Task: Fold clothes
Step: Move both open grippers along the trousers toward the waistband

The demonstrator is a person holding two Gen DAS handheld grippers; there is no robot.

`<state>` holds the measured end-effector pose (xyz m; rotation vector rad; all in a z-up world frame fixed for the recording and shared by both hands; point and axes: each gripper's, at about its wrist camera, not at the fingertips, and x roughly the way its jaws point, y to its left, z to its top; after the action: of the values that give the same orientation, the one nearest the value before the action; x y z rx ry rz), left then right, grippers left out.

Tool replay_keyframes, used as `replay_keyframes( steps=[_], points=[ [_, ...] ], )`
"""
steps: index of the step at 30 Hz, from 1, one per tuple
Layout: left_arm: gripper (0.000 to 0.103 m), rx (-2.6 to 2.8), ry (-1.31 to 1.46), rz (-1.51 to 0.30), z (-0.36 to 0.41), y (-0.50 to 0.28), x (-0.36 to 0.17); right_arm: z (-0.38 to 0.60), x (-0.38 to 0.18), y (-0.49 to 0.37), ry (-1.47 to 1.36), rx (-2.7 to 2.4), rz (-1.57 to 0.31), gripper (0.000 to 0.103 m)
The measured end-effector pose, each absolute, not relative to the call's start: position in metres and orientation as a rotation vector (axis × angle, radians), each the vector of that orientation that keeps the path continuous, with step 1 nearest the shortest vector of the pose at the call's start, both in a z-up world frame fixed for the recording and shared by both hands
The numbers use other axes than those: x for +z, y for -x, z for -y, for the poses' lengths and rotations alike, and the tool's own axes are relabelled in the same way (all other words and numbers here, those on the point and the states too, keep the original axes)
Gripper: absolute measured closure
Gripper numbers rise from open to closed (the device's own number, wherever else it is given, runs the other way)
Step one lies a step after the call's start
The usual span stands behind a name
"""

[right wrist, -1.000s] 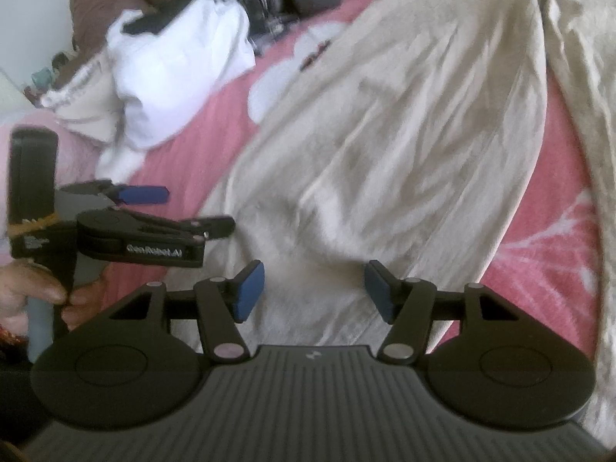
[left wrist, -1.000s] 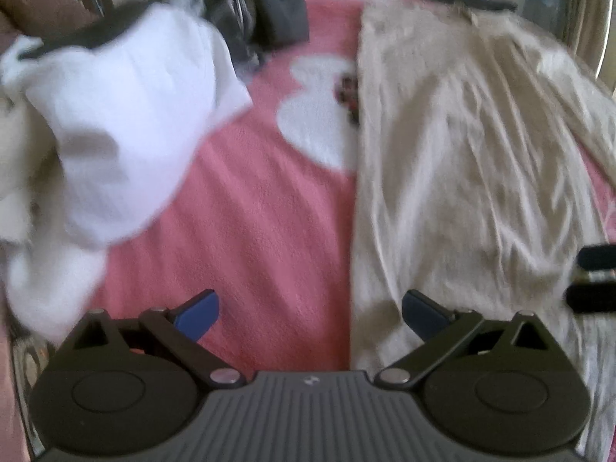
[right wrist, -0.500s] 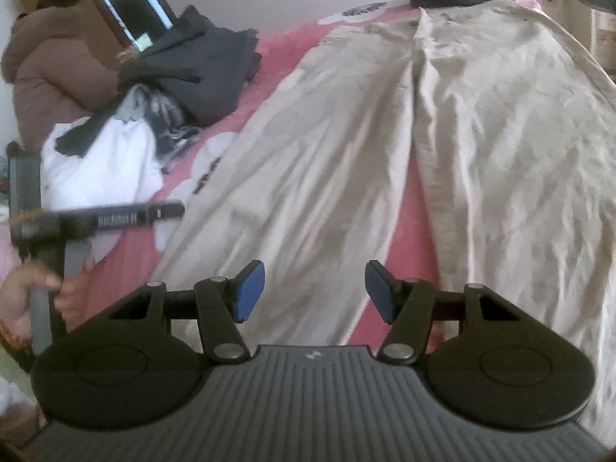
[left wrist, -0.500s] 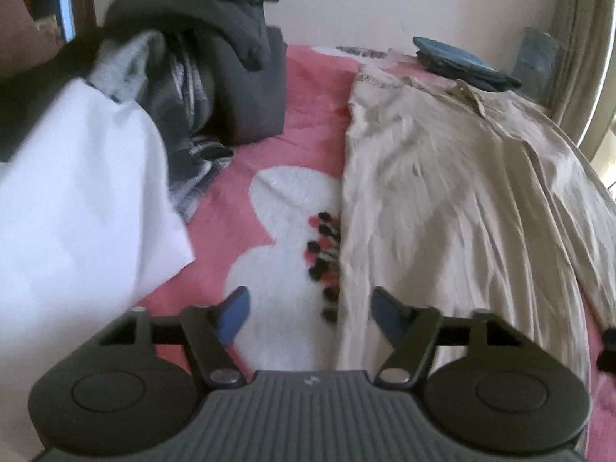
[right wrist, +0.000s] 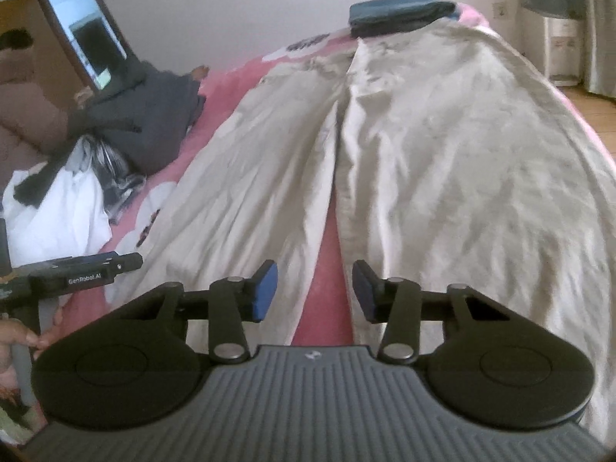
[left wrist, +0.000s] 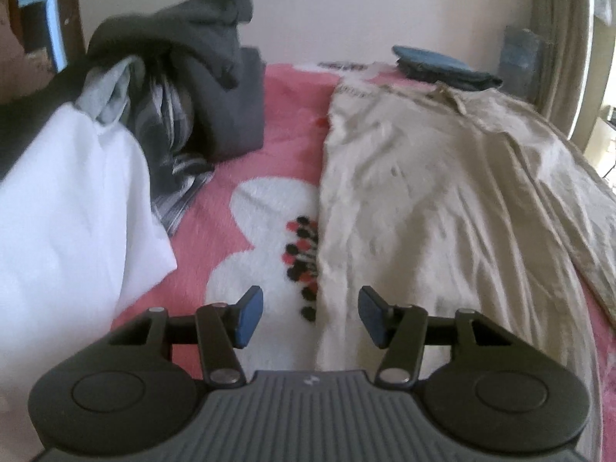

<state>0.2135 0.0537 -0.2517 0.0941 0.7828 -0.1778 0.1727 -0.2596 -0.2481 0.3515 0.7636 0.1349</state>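
The beige trousers point(right wrist: 423, 161) lie flat on the pink blanket point(right wrist: 327, 300), and their lower ends run under the grippers' bodies, so the hems are cut off from sight in both views. Their long axis runs from the grippers away to the far wall, waistband at the far end, the two legs splitting toward the cameras with a wedge of blanket showing between them. A folded dark blue garment point(right wrist: 396, 13) sits just past the waistband; whether it touches the trousers is hard to tell. To the left of the trousers lies a heap of clothes: a white garment point(left wrist: 65, 208), a striped one point(left wrist: 173, 154) and a dark grey one point(left wrist: 227, 88), overlapping so that none shows whole. No container is in view; everything rests straight on the blanket.

The left gripper point(left wrist: 310, 317) hovers over the left edge of the left trouser leg, its jaws half apart and closing, the blue pads clear of the cloth. The right gripper point(right wrist: 313, 288) hangs over the gap between the legs, jaws half apart and closing, with nothing pinched between them. In the right wrist view the left gripper's side shows at the left edge, with part of the hand point(right wrist: 15, 340) that grips its handle, mostly cut off.
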Motion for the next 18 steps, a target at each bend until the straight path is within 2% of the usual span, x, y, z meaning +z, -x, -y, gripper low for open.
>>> replay_keyframes(
  steps=[7,13,18],
  points=[
    [0.044,-0.313,-0.064,-0.759,-0.051,-0.211,-0.25,0.262,-0.226,-0.101,-0.297,-0.184,-0.74,0.06],
    [0.043,-0.365,0.021,-0.781,-0.062,-0.223,-0.258,0.212,-0.191,-0.067,0.035,-0.238,-0.726,0.06],
    [0.041,-0.423,0.076,-0.801,-0.071,-0.227,-0.269,0.194,-0.186,-0.063,0.129,-0.239,-0.83,0.059]
  ],
)
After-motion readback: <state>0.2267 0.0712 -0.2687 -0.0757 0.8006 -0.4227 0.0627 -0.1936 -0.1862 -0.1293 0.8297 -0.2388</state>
